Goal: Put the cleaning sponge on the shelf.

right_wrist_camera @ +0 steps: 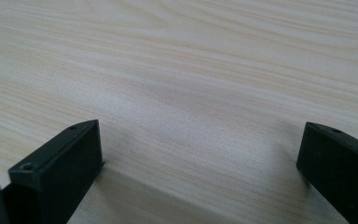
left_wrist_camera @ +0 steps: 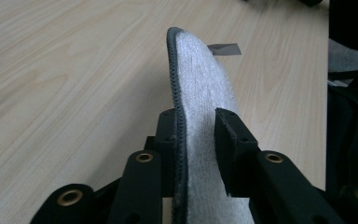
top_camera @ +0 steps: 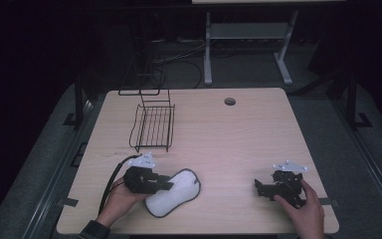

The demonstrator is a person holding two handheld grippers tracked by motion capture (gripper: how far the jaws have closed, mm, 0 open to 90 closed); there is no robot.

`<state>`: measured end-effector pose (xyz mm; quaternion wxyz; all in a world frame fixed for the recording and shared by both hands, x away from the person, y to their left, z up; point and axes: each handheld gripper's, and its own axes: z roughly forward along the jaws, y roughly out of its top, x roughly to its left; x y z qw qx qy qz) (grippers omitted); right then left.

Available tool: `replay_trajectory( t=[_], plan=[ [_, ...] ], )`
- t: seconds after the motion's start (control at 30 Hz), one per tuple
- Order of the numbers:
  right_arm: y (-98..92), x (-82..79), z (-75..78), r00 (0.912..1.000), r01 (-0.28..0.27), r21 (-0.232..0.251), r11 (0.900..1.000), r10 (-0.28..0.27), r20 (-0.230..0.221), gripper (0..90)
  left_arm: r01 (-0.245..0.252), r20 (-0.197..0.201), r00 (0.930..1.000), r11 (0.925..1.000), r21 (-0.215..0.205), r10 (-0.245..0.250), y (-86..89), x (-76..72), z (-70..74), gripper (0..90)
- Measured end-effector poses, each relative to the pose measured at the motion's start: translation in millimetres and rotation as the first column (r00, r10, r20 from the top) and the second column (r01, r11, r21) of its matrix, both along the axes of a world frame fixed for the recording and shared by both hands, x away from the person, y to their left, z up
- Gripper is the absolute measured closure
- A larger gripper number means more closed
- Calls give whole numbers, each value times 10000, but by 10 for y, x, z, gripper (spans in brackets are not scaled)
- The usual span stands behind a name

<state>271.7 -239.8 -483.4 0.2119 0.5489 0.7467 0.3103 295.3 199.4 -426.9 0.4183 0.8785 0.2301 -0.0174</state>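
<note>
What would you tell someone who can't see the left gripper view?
The left tongs pinch a fluffy white pad with dark stitched edging, holding it on edge above a pale wooden table.

My grippers: black jaws, brass-ringed screw holes. Left gripper (top_camera: pixel 165 185) trails a black cable (top_camera: pixel 110 182). Both carry grey three-cornered plates.

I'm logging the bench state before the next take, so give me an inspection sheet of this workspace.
Surface: pale wood table, round hole near far edge.
Job's things: white pad with dark trim; black wire rack.
Clutter: grey tape piece.
Grippers: left gripper clamps the pad's edge; right gripper wide open above bare wood.
Cables: black cable from the left gripper; more on the floor behind.
Surroundings: dark room, grey desk frame behind.
</note>
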Motion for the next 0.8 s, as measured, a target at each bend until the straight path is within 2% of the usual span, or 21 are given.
replay_trajectory(
  t=[0.4,0.8],
  plan=[
    [1,-2,0,10000,8,7,10000,-8,-10,0,-27,85,10000,9991,-413,30,14,-22,93,798],
    [2,-2,0,10000,6,4,10000,-6,-9,0,-150,282,9995,9987,-481,164,46,-24,197,816]
  ],
)
